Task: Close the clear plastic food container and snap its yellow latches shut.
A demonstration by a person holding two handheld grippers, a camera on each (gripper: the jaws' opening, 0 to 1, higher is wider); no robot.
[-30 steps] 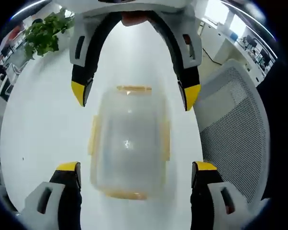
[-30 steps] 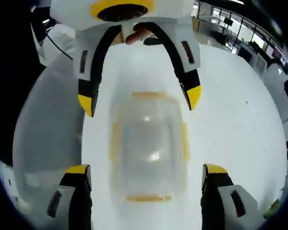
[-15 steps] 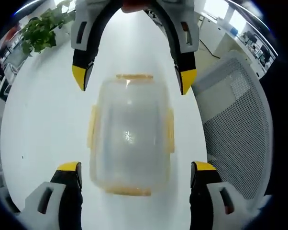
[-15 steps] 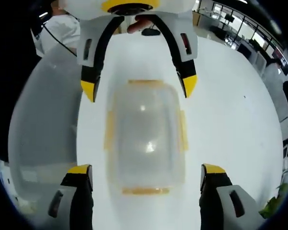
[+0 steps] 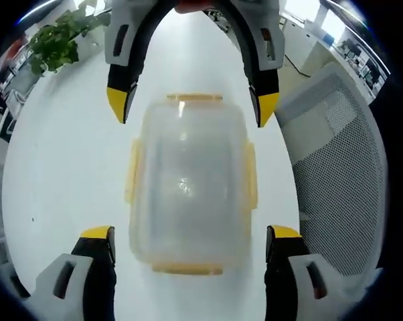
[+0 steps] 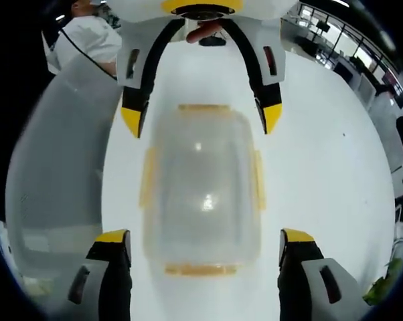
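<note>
Clear rectangular plastic food container with rounded corners [image 5: 188, 184] [image 6: 201, 194] sits flat on white surface, lid on top. Yellow latches [image 5: 132, 170] [image 6: 148, 177] on all four sides, lying against walls. Inside not discernible.

Container [image 6: 201, 200] blurred — latch state unreadable; plant [image 5: 54, 43] cut off

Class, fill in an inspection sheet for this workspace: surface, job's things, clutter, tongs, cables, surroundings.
Surface: white table, bare around the container.
Job's things: clear plastic container with lid on, lying flat; yellow latches on all four sides; whether snapped, cannot tell.
Clutter: nothing seen.
Tongs: left tongs and right tongs both open, facing each other at opposite ends of the container, not touching it.
Cables: nothing seen on the table.
Surroundings: mesh chair, potted plant, person in white.
</note>
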